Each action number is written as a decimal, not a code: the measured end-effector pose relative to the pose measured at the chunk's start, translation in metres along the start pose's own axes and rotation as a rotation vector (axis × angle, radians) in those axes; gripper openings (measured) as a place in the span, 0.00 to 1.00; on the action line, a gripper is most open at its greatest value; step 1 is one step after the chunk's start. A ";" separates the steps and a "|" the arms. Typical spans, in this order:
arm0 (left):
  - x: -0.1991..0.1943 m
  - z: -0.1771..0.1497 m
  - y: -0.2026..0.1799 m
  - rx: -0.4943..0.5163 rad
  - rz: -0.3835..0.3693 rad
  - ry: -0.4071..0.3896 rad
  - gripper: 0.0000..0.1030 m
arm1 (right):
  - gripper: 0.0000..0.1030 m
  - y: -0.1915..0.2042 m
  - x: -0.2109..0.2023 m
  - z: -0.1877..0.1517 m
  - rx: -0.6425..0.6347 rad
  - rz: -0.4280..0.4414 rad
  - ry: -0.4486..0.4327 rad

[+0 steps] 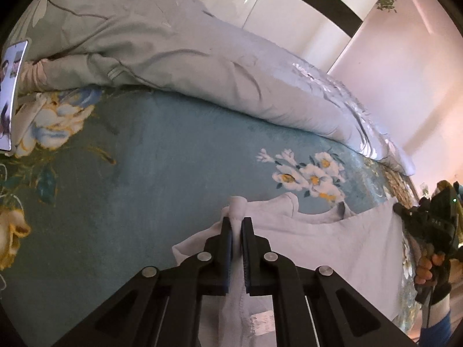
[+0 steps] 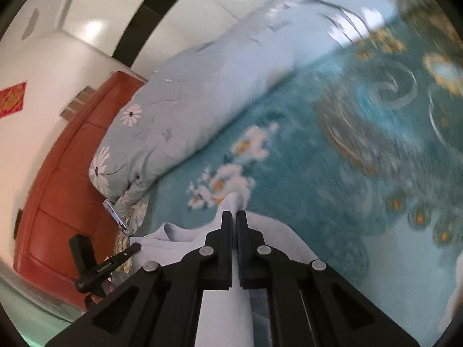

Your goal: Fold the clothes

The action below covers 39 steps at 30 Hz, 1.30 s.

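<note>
A white garment (image 1: 318, 237) is stretched over the teal flowered bedspread (image 1: 162, 167), its neckline toward the far side. My left gripper (image 1: 236, 222) is shut on a bunched edge of the garment, which pokes out past the fingertips. At the right edge of the left wrist view, the right gripper (image 1: 400, 209), carried in a gloved hand (image 1: 428, 269), holds the garment's other end. In the right wrist view my right gripper (image 2: 234, 215) is shut on a pinched fold of the same white garment (image 2: 222, 312). The left gripper (image 2: 127, 253) appears at the lower left there.
A grey-green flowered duvet (image 1: 162, 46) lies rolled along the far side of the bed. A phone-like card (image 1: 11, 92) rests at the left by the duvet. A red-brown headboard (image 2: 63, 179) and white walls (image 2: 58, 66) stand beyond the bed.
</note>
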<state>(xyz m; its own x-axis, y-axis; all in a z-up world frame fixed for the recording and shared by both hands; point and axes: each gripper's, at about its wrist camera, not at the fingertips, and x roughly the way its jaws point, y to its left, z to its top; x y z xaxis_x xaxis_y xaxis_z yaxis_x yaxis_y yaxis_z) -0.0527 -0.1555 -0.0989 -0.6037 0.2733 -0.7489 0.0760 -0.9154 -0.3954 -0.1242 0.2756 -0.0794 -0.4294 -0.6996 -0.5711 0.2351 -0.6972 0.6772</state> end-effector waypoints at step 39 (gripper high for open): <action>0.008 0.013 0.002 0.063 0.113 -0.084 0.06 | 0.02 -0.023 0.037 0.007 0.052 -0.106 0.042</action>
<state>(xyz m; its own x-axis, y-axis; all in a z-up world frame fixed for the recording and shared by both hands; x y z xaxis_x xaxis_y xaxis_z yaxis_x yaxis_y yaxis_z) -0.0679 -0.1586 -0.0986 -0.6584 0.1448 -0.7386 0.0982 -0.9564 -0.2750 -0.1522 0.2667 -0.1127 -0.4126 -0.6288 -0.6590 0.1444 -0.7595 0.6342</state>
